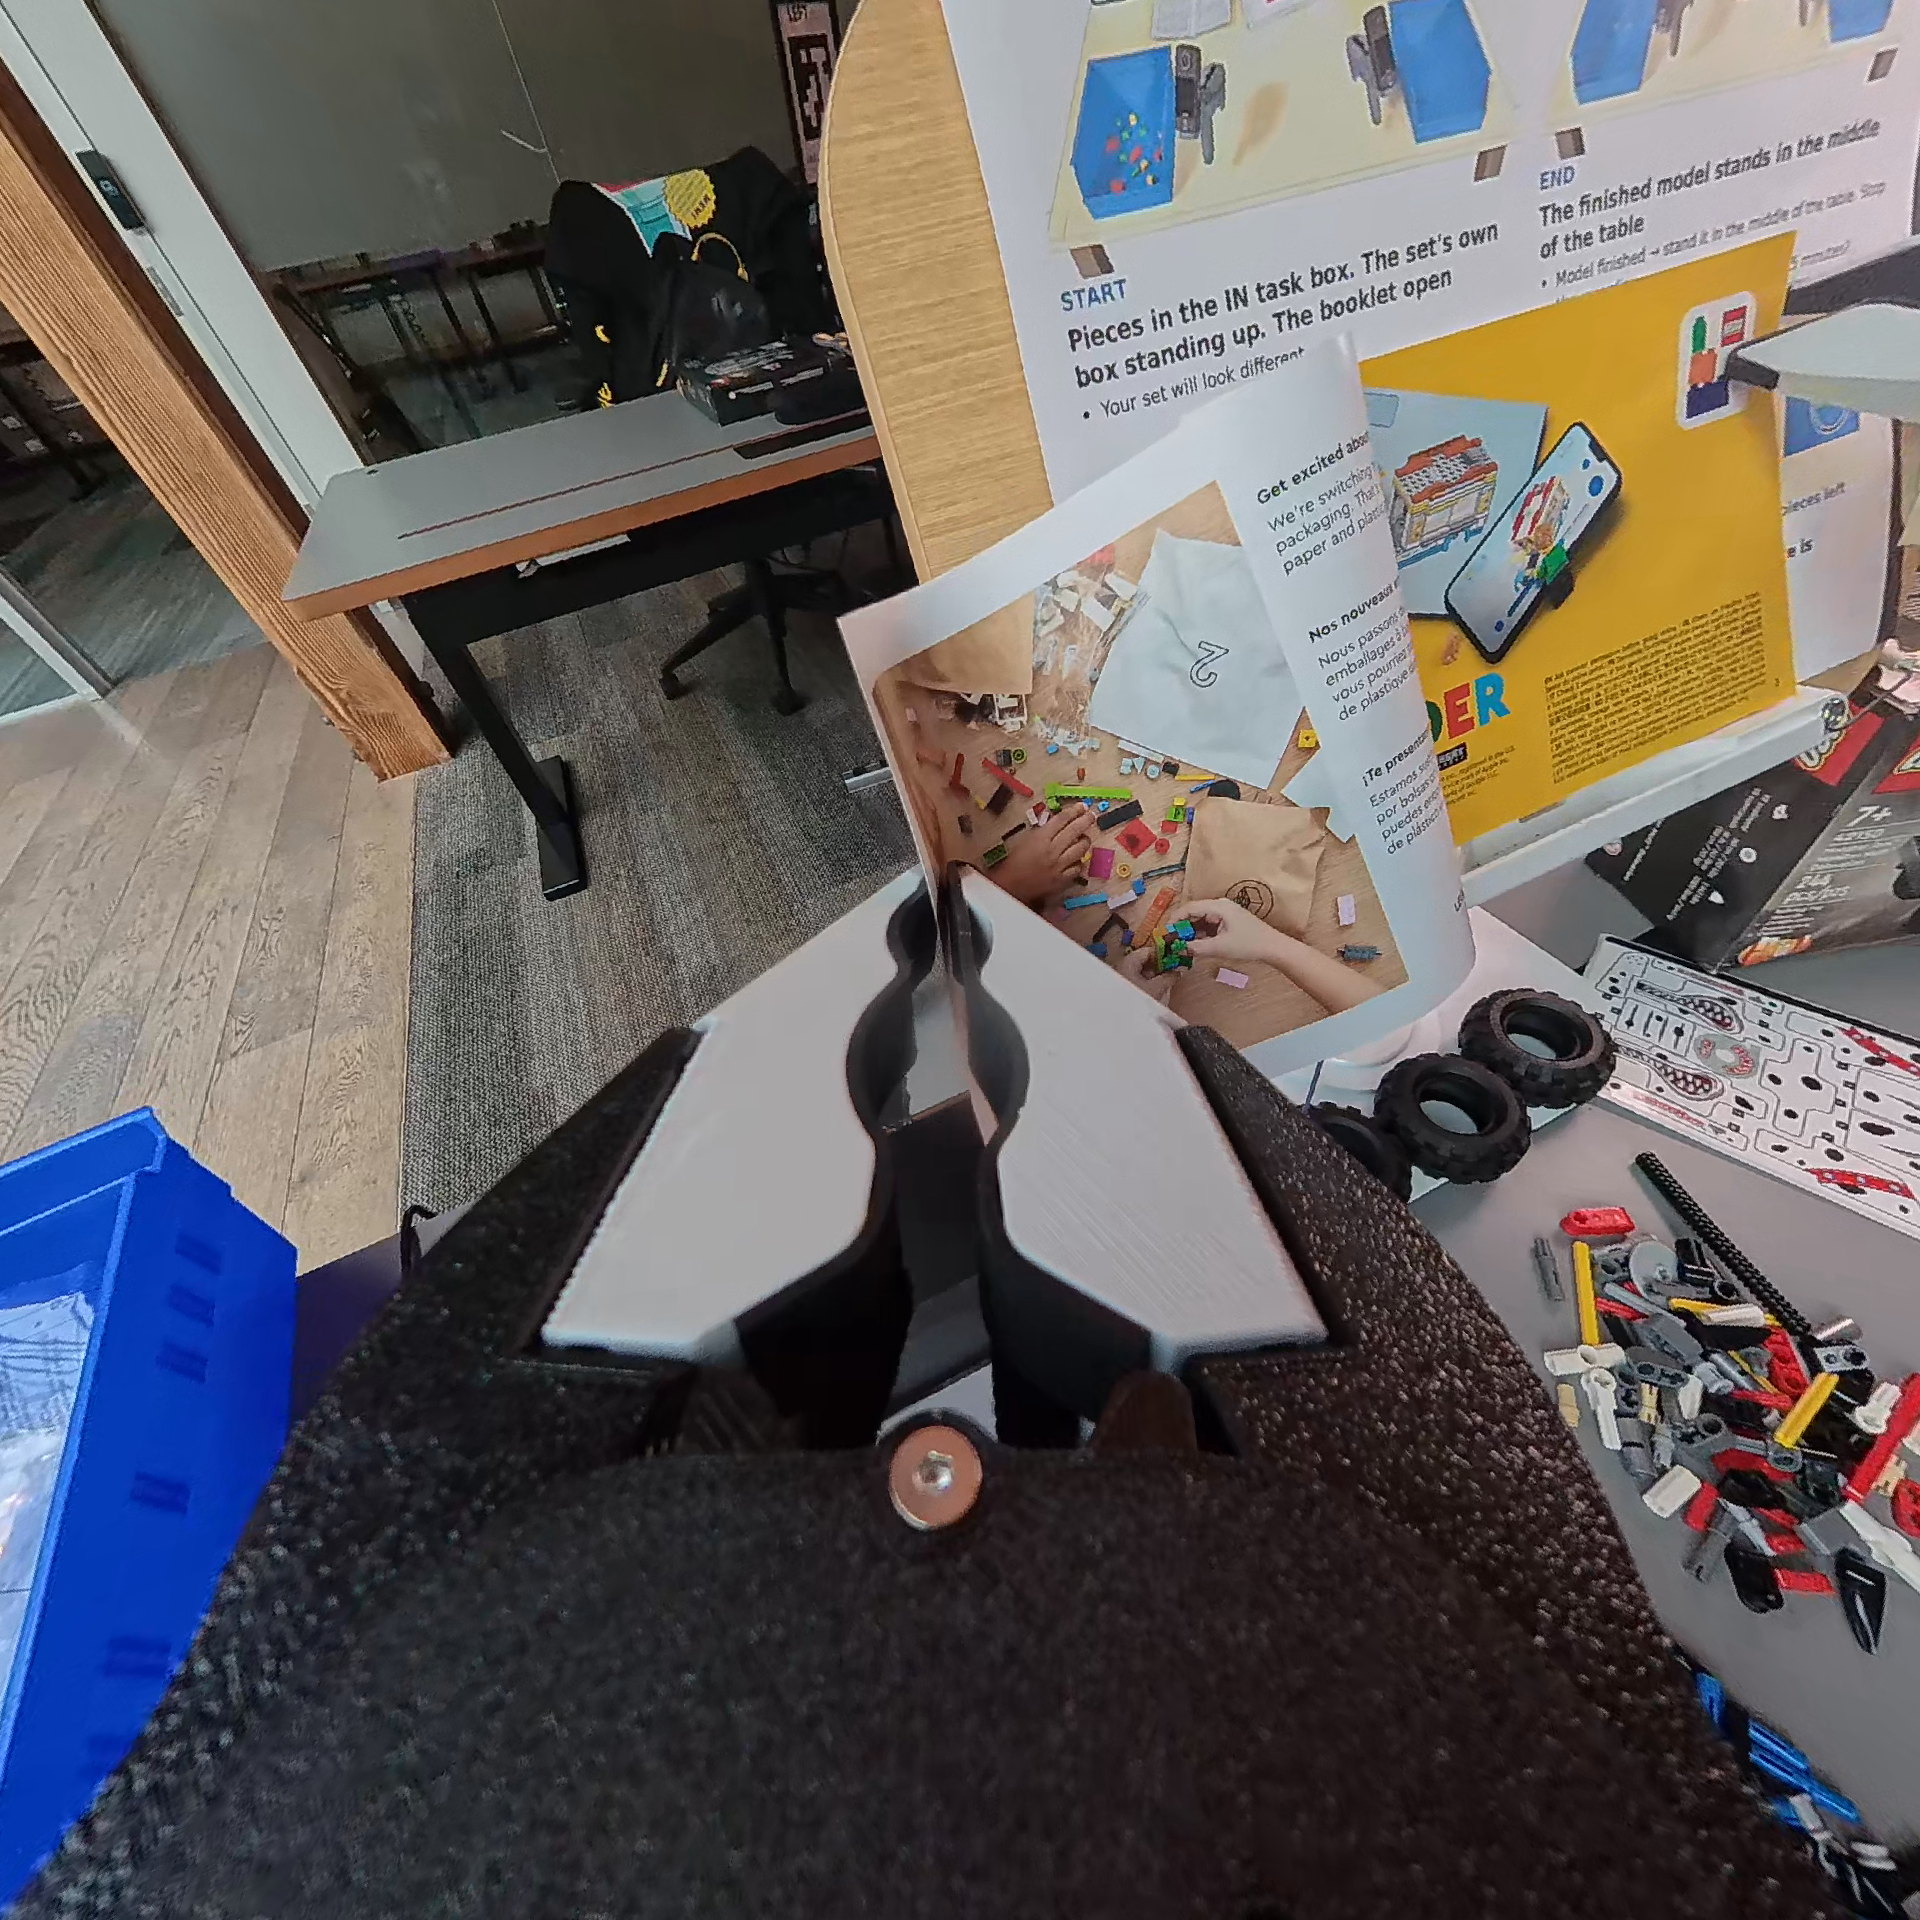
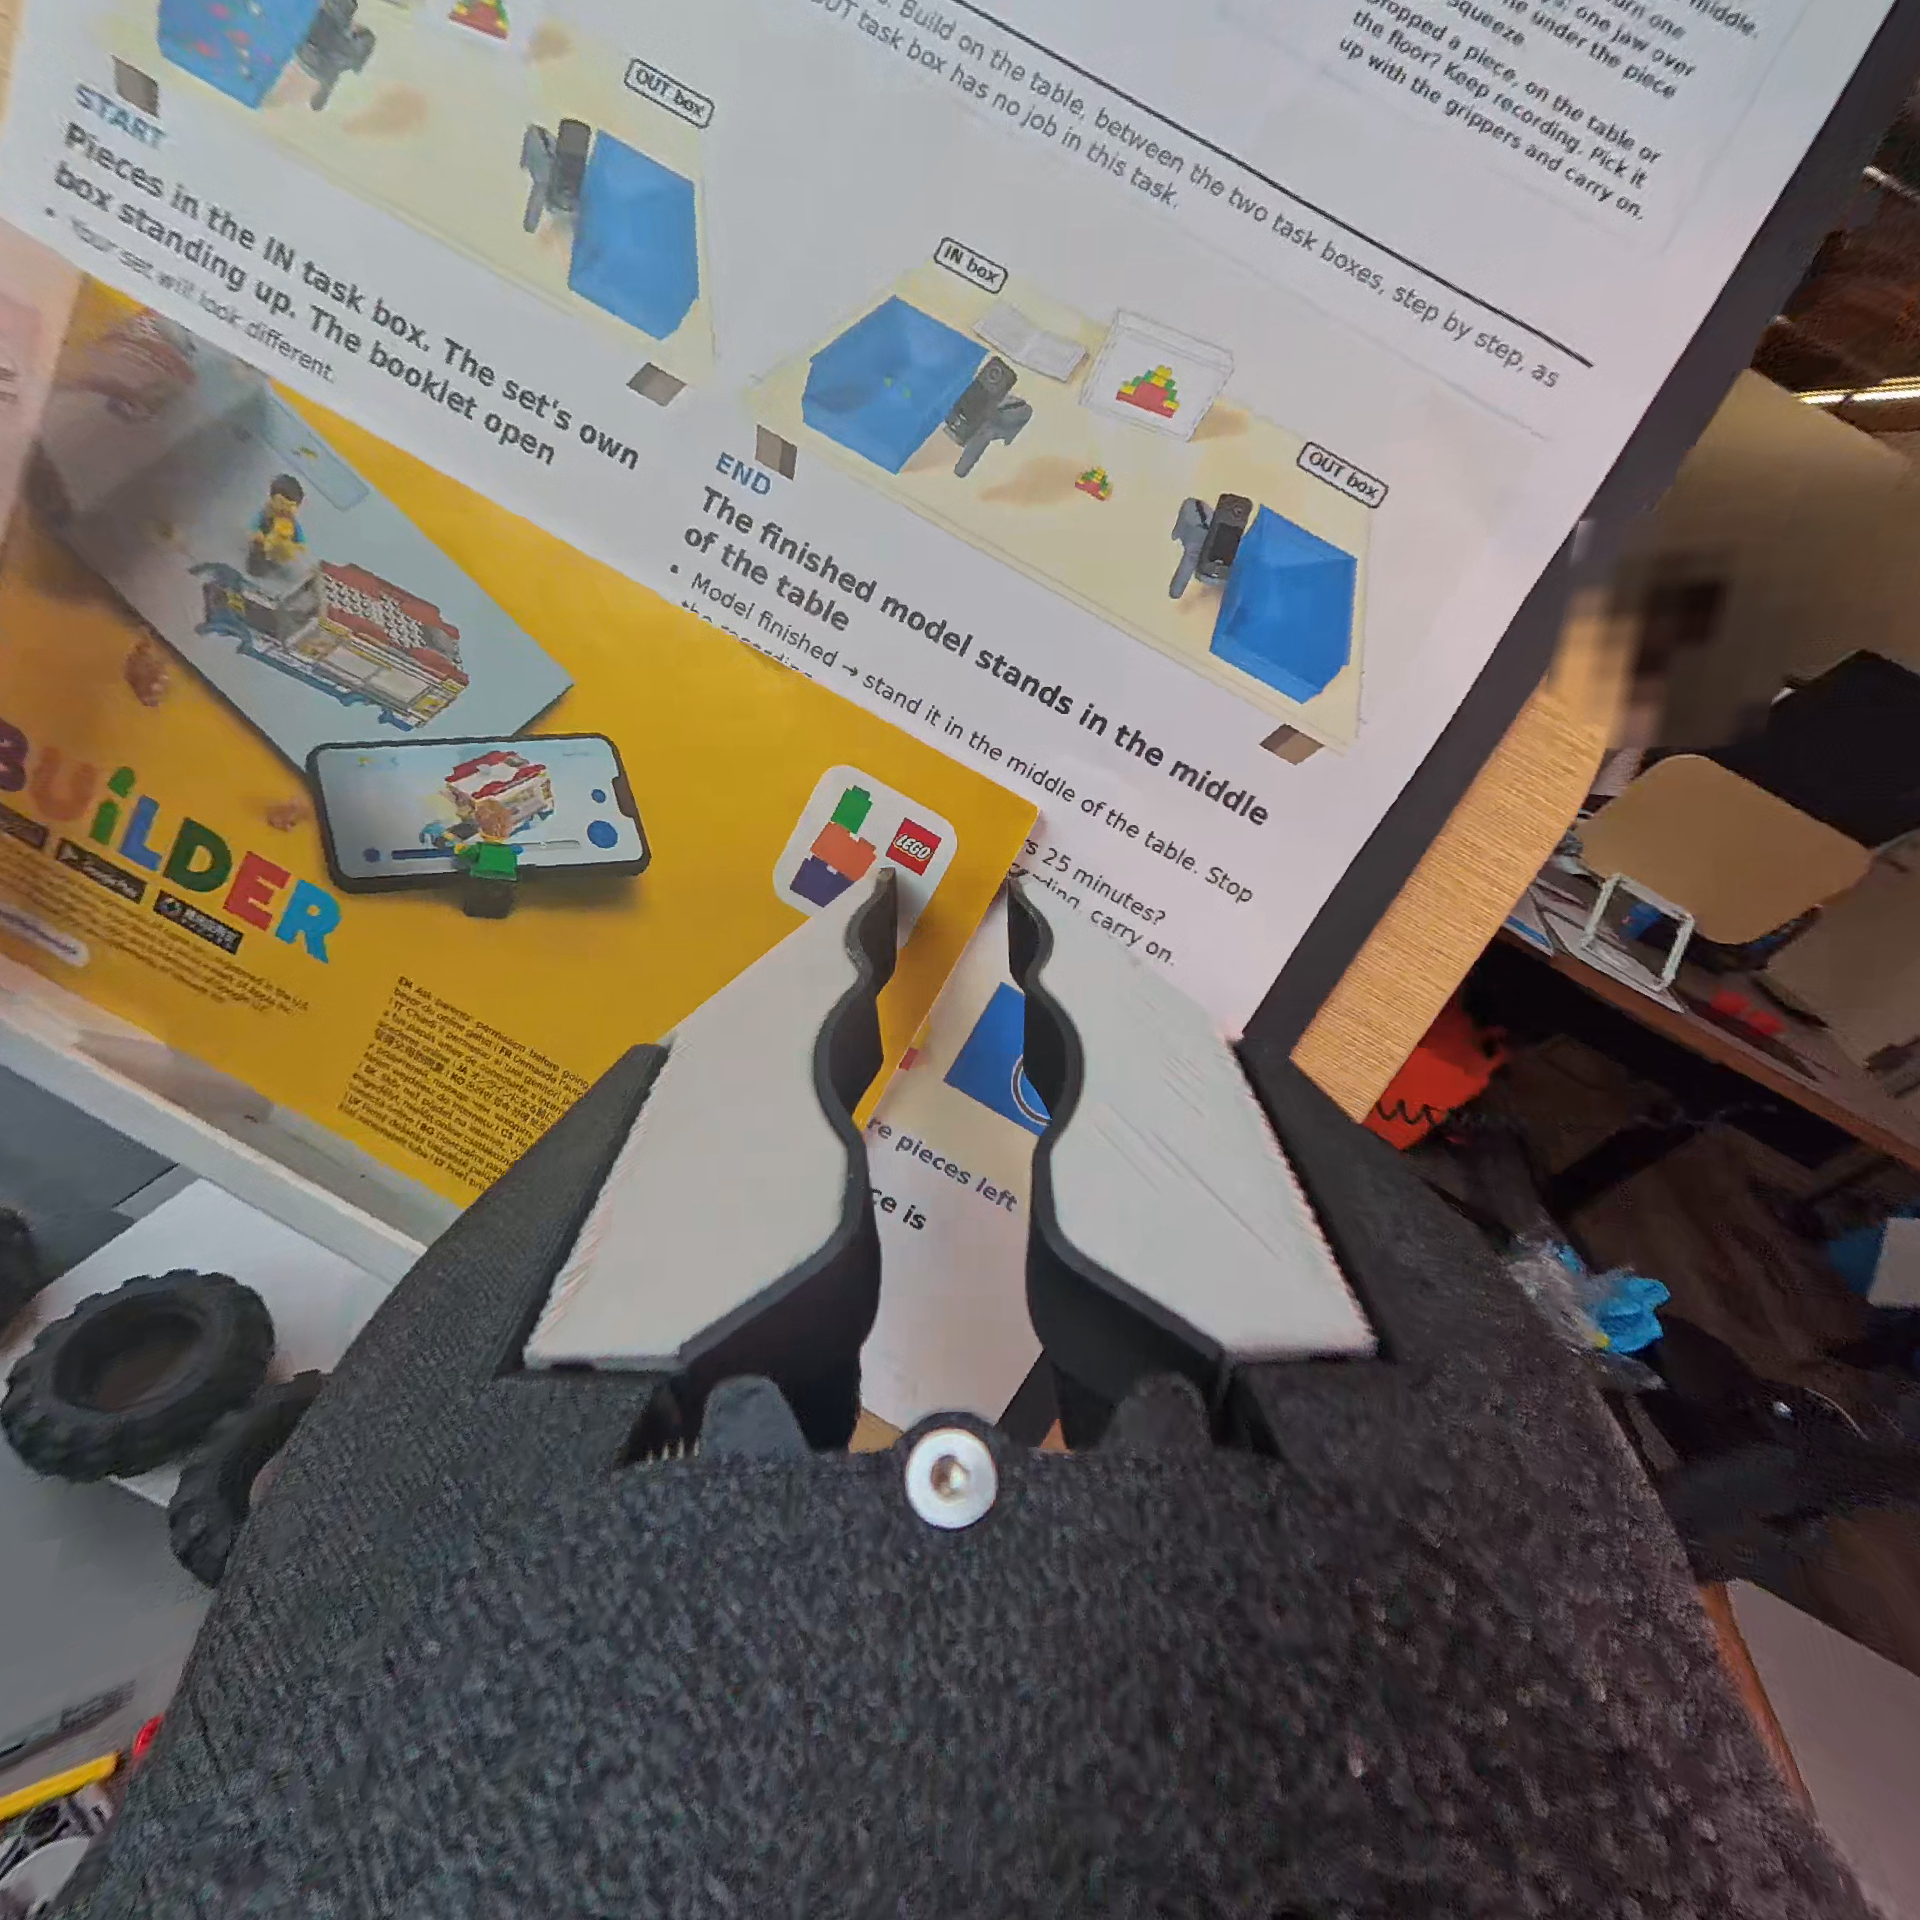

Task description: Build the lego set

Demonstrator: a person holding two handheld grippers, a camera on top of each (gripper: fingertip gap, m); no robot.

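Observation:
The instruction booklet stands open on a white stand [image 1: 1662,790], with its yellow page [image 1: 1621,582] facing me. My left gripper [image 1: 952,885] is shut on the lower left corner of a curled photo page [image 1: 1153,790] and holds it lifted away from the yellow page. My right gripper [image 2: 948,889] is open, its jaws either side of the yellow page's [image 2: 540,644] right edge near the top corner. One right fingertip [image 1: 1756,369] shows in the left wrist view. A pile of loose Lego pieces [image 1: 1725,1392] lies on the grey table.
Black tyres [image 1: 1455,1114] [image 2: 135,1361] lie by the stand's foot. A sticker sheet [image 1: 1766,1060] and the set's dark box [image 1: 1808,862] are at the right. A blue bin [image 1: 94,1403] sits at the left. A large instruction poster [image 2: 1143,312] stands behind the booklet. The gap from one gripper's tips to the other's is roughly 30 centimeters.

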